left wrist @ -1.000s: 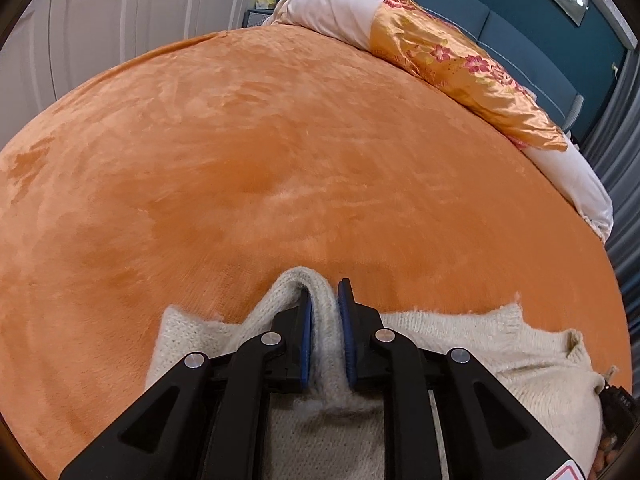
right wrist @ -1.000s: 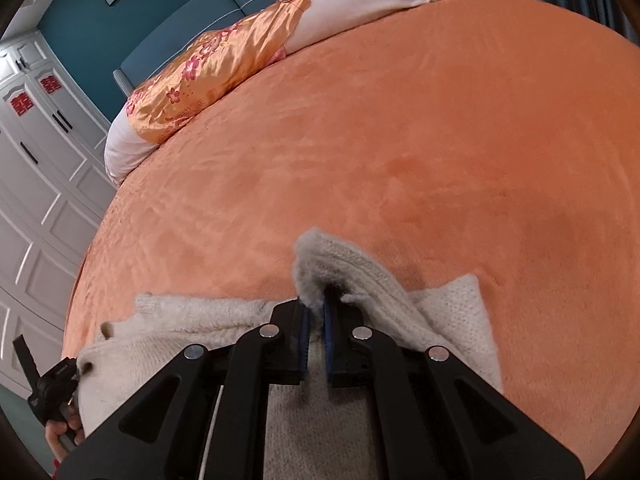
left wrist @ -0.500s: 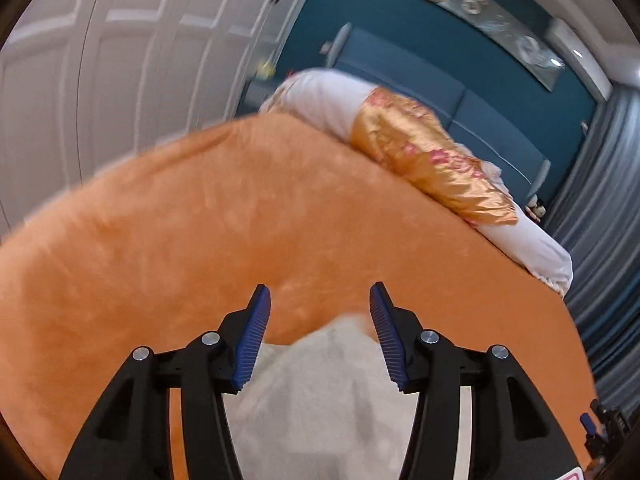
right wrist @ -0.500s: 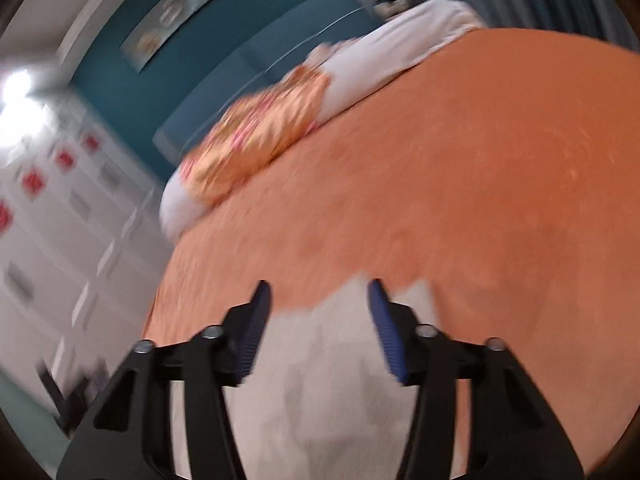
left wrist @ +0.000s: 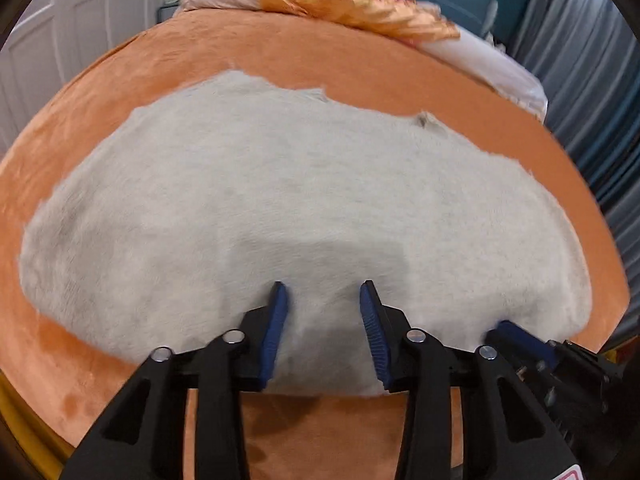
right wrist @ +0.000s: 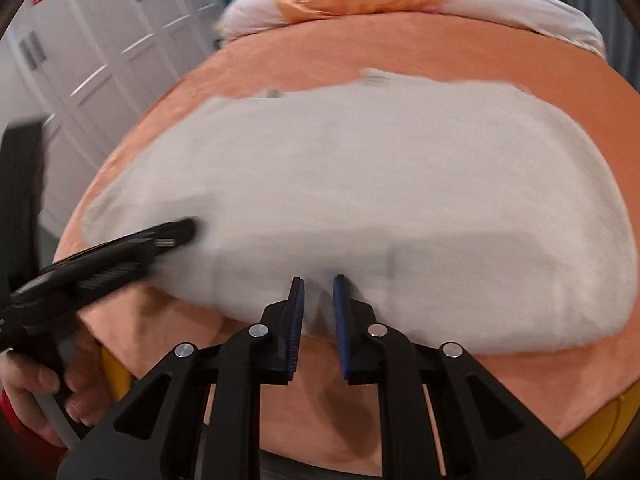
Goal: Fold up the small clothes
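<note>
A cream knitted sweater point(left wrist: 304, 200) lies spread flat on the orange bed; it also shows in the right wrist view point(right wrist: 380, 200). My left gripper point(left wrist: 324, 292) is open, its blue pads over the sweater's near edge, holding nothing. My right gripper point(right wrist: 319, 284) is open by a narrow gap at the sweater's near edge, with nothing clamped. The right gripper's tip shows at the lower right of the left wrist view point(left wrist: 520, 336). The left gripper shows at the left of the right wrist view point(right wrist: 120, 248), held by a hand.
The orange blanket point(left wrist: 360, 64) covers the bed. A white bolster with a gold floral cover point(left wrist: 360, 0) lies at the far end. White wardrobe doors point(right wrist: 100, 40) stand on the left, grey curtains point(left wrist: 592, 60) on the right.
Both grippers let go of the sweater folds and opened, then pulled back to the near edge. The sweater now lies spread flat ahead of them.
</note>
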The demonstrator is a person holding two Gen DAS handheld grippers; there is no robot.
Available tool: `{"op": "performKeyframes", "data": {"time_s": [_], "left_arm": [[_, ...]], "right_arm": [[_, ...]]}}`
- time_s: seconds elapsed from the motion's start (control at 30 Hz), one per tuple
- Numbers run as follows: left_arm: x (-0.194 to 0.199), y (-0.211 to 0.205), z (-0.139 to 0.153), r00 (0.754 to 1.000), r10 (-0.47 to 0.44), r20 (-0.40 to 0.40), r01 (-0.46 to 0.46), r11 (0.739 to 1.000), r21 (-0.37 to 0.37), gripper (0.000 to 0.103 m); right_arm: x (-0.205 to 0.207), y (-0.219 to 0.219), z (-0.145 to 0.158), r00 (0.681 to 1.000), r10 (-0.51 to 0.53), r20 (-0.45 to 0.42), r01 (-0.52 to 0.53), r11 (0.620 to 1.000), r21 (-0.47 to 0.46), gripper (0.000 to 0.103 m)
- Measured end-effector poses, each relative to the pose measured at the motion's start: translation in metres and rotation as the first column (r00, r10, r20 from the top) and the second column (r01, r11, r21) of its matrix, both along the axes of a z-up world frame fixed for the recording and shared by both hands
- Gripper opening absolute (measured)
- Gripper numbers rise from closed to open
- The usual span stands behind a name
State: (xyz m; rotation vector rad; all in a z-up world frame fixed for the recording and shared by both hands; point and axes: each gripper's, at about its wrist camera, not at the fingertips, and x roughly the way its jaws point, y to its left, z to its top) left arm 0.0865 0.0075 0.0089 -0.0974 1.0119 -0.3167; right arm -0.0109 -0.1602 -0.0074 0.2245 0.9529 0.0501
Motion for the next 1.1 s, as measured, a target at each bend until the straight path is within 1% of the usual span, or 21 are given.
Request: {"op": "performKeyframes", "data": {"time_s": [0.03, 0.07, 0.17, 0.23, 0.3, 0.37, 0.43, 0.5, 0.53, 0.57, 0.63, 0.7, 0.73, 0.77, 0.8, 0.83, 0.9, 0.93, 1.0, 1.03, 1.1], "left_arm": [[-0.002, 0.004, 0.0, 1.0, 0.009, -0.002, -0.009, 1.0, 0.0, 0.031], [-0.002, 0.008, 0.0, 1.0, 0.016, -0.003, -0.016, 1.0, 0.008, 0.024], [-0.006, 0.027, -0.002, 0.999, 0.033, -0.014, -0.033, 0.999, 0.008, 0.012], [-0.01, 0.039, -0.002, 0.999, 0.042, -0.022, -0.042, 0.999, -0.003, 0.01], [-0.016, 0.055, -0.001, 0.998, 0.058, -0.031, -0.059, 0.998, -0.025, 0.01], [-0.018, 0.071, 0.003, 0.995, 0.096, -0.041, -0.098, 0.994, -0.045, 0.01], [-0.026, 0.092, 0.013, 0.986, 0.162, -0.029, -0.164, 0.983, -0.077, 0.02], [-0.031, 0.115, 0.027, 0.967, 0.255, 0.013, -0.252, 0.962, -0.101, 0.054], [-0.031, 0.123, 0.031, 0.958, 0.284, 0.025, -0.28, 0.954, -0.109, 0.062], [-0.03, 0.133, 0.034, 0.945, 0.325, 0.038, -0.319, 0.941, -0.113, 0.067], [-0.02, 0.149, 0.032, 0.927, 0.373, 0.026, -0.367, 0.921, -0.126, 0.067], [-0.005, 0.16, 0.021, 0.923, 0.384, -0.037, -0.385, 0.911, -0.149, 0.067], [0.002, 0.162, 0.015, 0.92, 0.386, -0.074, -0.393, 0.905, -0.163, 0.067], [0.008, 0.164, 0.01, 0.917, 0.385, -0.103, -0.398, 0.9, -0.178, 0.063], [0.012, 0.163, 0.005, 0.916, 0.379, -0.131, -0.399, 0.896, -0.194, 0.042], [0.013, 0.162, 0.002, 0.919, 0.367, -0.147, -0.391, 0.898, -0.2, 0.027], [0.009, 0.159, 0.007, 0.924, 0.358, -0.135, -0.379, 0.905, -0.191, 0.016], [0.006, 0.159, 0.011, 0.928, 0.352, -0.121, -0.369, 0.91, -0.186, 0.015], [-0.002, 0.162, 0.017, 0.934, 0.34, -0.11, -0.355, 0.919, -0.173, 0.013], [-0.006, 0.166, 0.017, 0.935, 0.337, -0.113, -0.352, 0.922, -0.163, 0.013], [-0.012, 0.17, 0.007, 0.933, 0.331, -0.14, -0.348, 0.929, -0.125, 0.013]], "right_arm": [[-0.006, -0.016, 0.0, 0.999, -0.035, -0.003, 0.035, 0.999, 0.01, 0.01], [-0.012, -0.027, -0.001, 0.998, -0.063, -0.007, 0.063, 0.998, 0.01, 0.004], [-0.034, -0.068, -0.005, 0.988, -0.153, -0.026, 0.154, 0.986, 0.055, 0.0], [-0.048, -0.089, -0.007, 0.971, -0.235, -0.048, 0.238, 0.969, 0.064, 0.0], [-0.061, -0.11, -0.006, 0.952, -0.299, -0.065, 0.305, 0.943, 0.134, 0.0], [-0.068, -0.121, 0.003, 0.941, -0.336, -0.037, 0.338, 0.929, 0.148, 0.0], [-0.076, -0.124, 0.014, 0.934, -0.359, 0.001, 0.356, 0.927, 0.117, 0.012], [-0.082, -0.128, 0.024, 0.92, -0.39, 0.037, 0.386, 0.919, 0.081, 0.048], [-0.081, -0.133, 0.024, 0.912, -0.408, 0.045, 0.404, 0.912, 0.075, 0.056], [-0.081, -0.138, 0.023, 0.907, -0.42, 0.042, 0.416, 0.906, 0.079, 0.063], [-0.075, -0.146, 0.014, 0.905, -0.425, 0.01, 0.421, 0.899, 0.12, 0.063], [-0.061, -0.156, -0.003, 0.902, -0.429, -0.052, 0.43, 0.88, 0.202, 0.061], [-0.056, -0.156, -0.008, 0.901, -0.429, -0.065, 0.432, 0.873, 0.228, 0.054], [-0.052, -0.157, -0.012, 0.9, -0.429, -0.079, 0.433, 0.86, 0.269, 0.035], [-0.055, -0.159, -0.009, 0.899, -0.432, -0.074, 0.435, 0.856, 0.28, 0.019], [-0.057, -0.159, -0.001, 0.899, -0.436, -0.044, 0.427, 0.849, 0.312, 0.017], [-0.068, -0.162, 0.016, 0.892, -0.451, 0.016, 0.421, 0.844, 0.333, 0.013], [-0.073, -0.163, 0.028, 0.891, -0.451, 0.044, 0.413, 0.849, 0.331, 0.013], [-0.079, -0.164, 0.035, 0.894, -0.445, 0.047, 0.412, 0.859, 0.303, 0.011], [-0.081, -0.165, 0.034, 0.899, -0.438, 0.032, 0.412, 0.867, 0.279, 0.011], [-0.087, -0.168, 0.017, 0.898, -0.438, -0.051, 0.438, 0.875, 0.206, 0.011]]}}
